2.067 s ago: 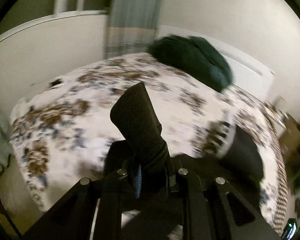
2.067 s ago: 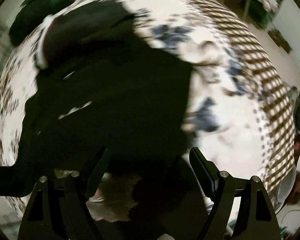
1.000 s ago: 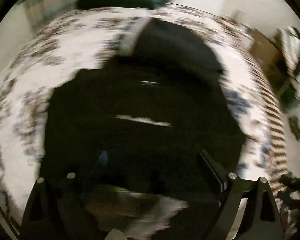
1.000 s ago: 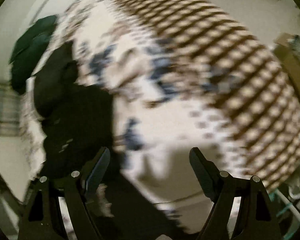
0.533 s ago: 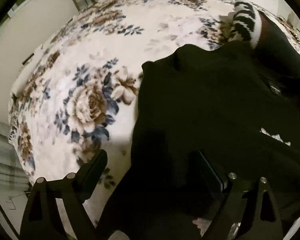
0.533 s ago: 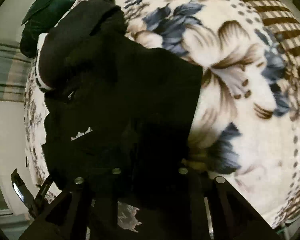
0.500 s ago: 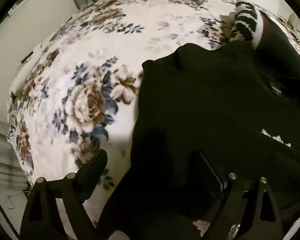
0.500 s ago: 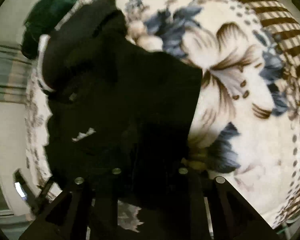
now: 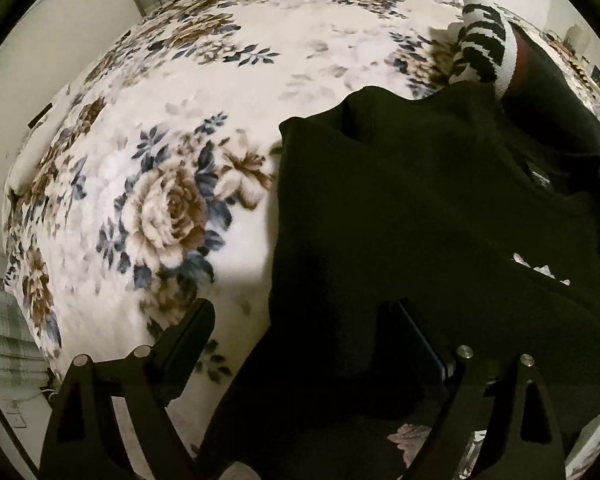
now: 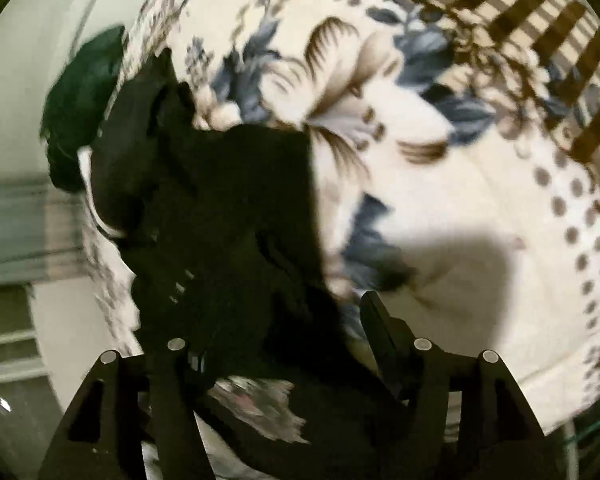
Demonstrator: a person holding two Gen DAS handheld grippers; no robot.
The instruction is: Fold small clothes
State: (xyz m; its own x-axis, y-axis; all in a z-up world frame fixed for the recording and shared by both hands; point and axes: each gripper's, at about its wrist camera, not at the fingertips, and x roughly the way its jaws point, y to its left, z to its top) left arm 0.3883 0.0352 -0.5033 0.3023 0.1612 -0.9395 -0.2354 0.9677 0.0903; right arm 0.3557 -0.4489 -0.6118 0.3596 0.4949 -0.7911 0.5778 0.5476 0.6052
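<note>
Spread flat on the floral blanket (image 9: pixel 204 92), the black garment (image 9: pixel 420 208) serves as the landmark. At its left edge the left gripper (image 9: pixel 300 320) hangs with jaws wide apart, one finger over bare blanket, the other over the dark cloth, pinching nothing. Beyond the garment's far side lie a striped sock (image 9: pixel 482 42) and a dark green bundle (image 10: pixel 80 116). At the garment's right edge the right gripper (image 10: pixel 284 320) has just been opening; cloth lies between its parted jaws, unclamped, right finger over blanket.
</note>
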